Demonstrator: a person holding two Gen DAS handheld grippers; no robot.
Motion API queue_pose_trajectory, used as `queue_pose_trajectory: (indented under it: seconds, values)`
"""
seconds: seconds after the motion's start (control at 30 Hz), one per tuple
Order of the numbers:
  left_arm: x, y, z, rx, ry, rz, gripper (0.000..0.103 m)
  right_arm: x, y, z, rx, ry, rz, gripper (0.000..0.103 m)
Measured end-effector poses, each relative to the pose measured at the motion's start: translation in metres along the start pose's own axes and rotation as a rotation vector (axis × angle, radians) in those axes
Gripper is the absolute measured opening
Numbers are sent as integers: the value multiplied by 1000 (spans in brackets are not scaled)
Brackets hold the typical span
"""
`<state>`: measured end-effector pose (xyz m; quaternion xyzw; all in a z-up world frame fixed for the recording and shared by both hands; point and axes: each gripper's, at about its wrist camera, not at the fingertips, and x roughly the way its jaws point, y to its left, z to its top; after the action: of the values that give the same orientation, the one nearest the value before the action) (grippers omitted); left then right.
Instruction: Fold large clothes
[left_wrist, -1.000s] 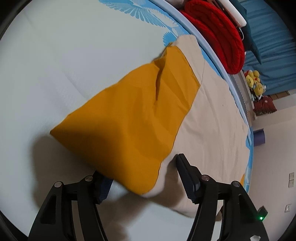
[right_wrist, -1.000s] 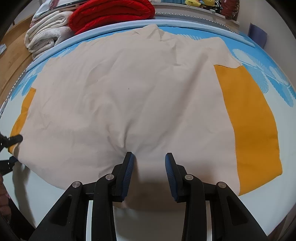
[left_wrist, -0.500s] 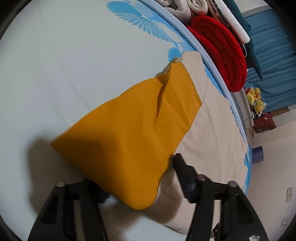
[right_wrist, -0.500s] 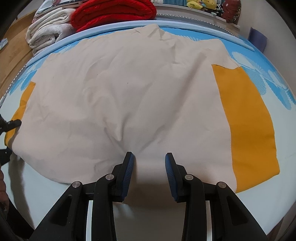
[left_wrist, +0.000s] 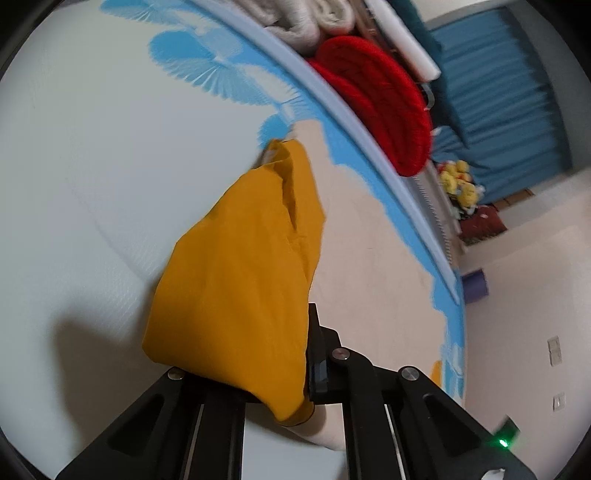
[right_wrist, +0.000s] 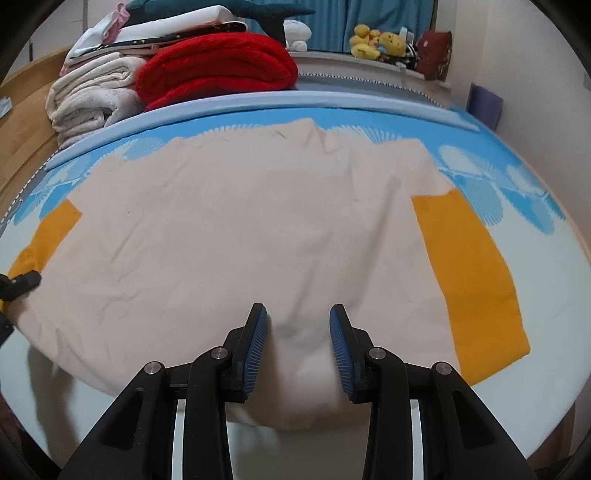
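Note:
A large beige garment (right_wrist: 240, 229) with orange sleeves lies spread on a blue-and-white bed sheet (right_wrist: 517, 177). My left gripper (left_wrist: 284, 332) is closing its jaws on the end of the left orange sleeve (left_wrist: 236, 280). That sleeve hangs lifted and bunched over the gripper and hides one finger. The same gripper shows at the left edge of the right wrist view (right_wrist: 18, 284). My right gripper (right_wrist: 297, 325) holds a raised bunch of the beige hem between its blue pads (right_wrist: 255, 343). The other orange sleeve (right_wrist: 469, 266) lies flat at the right.
A red blanket (right_wrist: 218, 66) and folded white towels (right_wrist: 92, 96) are stacked beyond the bed's far rim (right_wrist: 332, 103). Plush toys (right_wrist: 376, 44) sit on a ledge behind, before a blue curtain. A purple object (right_wrist: 484, 103) leans on the right wall.
The left jaws came together on the orange sleeve and lifted it off the sheet. The right gripper rose with the beige hem, its jaw gap unchanged.

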<state>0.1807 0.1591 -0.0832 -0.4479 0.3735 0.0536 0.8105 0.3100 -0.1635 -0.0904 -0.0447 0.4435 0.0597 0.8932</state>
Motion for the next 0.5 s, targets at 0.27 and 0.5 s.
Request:
queue_pose_trajectory:
  seconds: [0.27,0.5]
  values:
    - [-67,-25,9,137,-87,28,8,15,54,-8,-32,111,87,37]
    - [-79,-50,6,268,-133,99,8,18,82,-7,-171,230,150,37]
